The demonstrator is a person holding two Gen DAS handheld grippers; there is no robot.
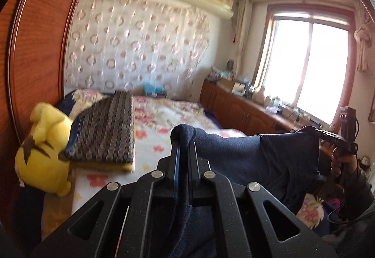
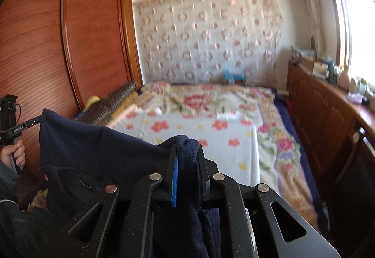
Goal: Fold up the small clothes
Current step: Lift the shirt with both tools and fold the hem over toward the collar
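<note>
Dark navy fleece garment (image 1: 246, 157) held up in the air between both grippers, above the bed with the floral blanket (image 2: 211, 122).

Left gripper (image 1: 184, 147): black fingers clamped on one bunched top corner of the fleece. Right gripper (image 2: 186, 147): blue-padded fingers clamped on the other corner. Cloth spans between them, sagging in the middle, lower part hanging down. Yellow plush toy (image 1: 42, 152) and folded brown woven mat (image 1: 105, 126) lie at the bed's wardrobe side.
</note>
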